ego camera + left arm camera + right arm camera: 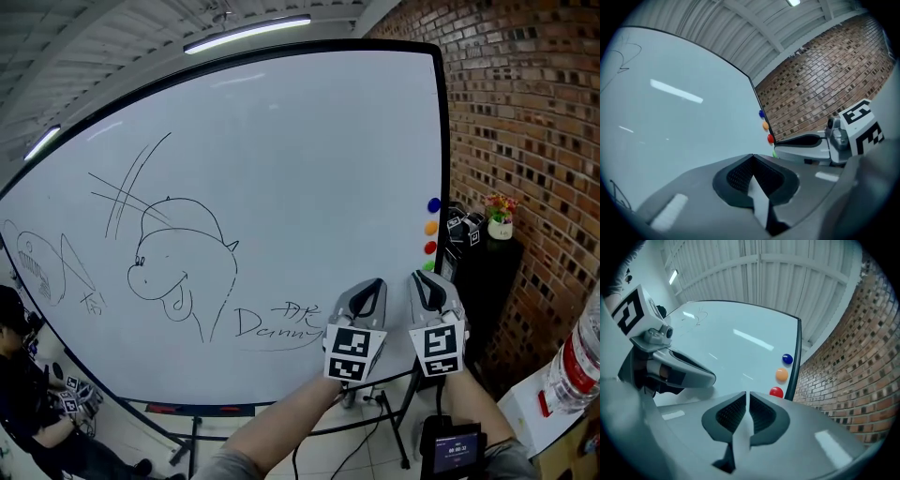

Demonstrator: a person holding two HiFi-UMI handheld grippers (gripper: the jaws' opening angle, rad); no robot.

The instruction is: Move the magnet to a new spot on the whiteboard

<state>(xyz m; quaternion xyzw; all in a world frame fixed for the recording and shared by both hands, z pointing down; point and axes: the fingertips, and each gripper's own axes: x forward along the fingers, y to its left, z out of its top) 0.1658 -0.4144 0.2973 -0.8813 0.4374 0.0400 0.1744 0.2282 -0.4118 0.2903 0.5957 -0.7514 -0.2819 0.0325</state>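
Head view has both claws up at the whiteboard's (281,141) lower right corner: left claw (372,285) clenched on nothing, right claw (427,278) a sliver apart, also empty. Down the whiteboard's right edge sit the blue magnet (433,204), orange magnet (431,227), red magnet (430,247) and green magnet (428,266), the last just above the right claw.

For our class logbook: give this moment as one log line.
left gripper: jaws shut | right gripper: jaws slightly apart, empty | magnets: untouched on whiteboard

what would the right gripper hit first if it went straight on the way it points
The right gripper would probably meet the whiteboard first, just left of the red magnet; depth is unclear.
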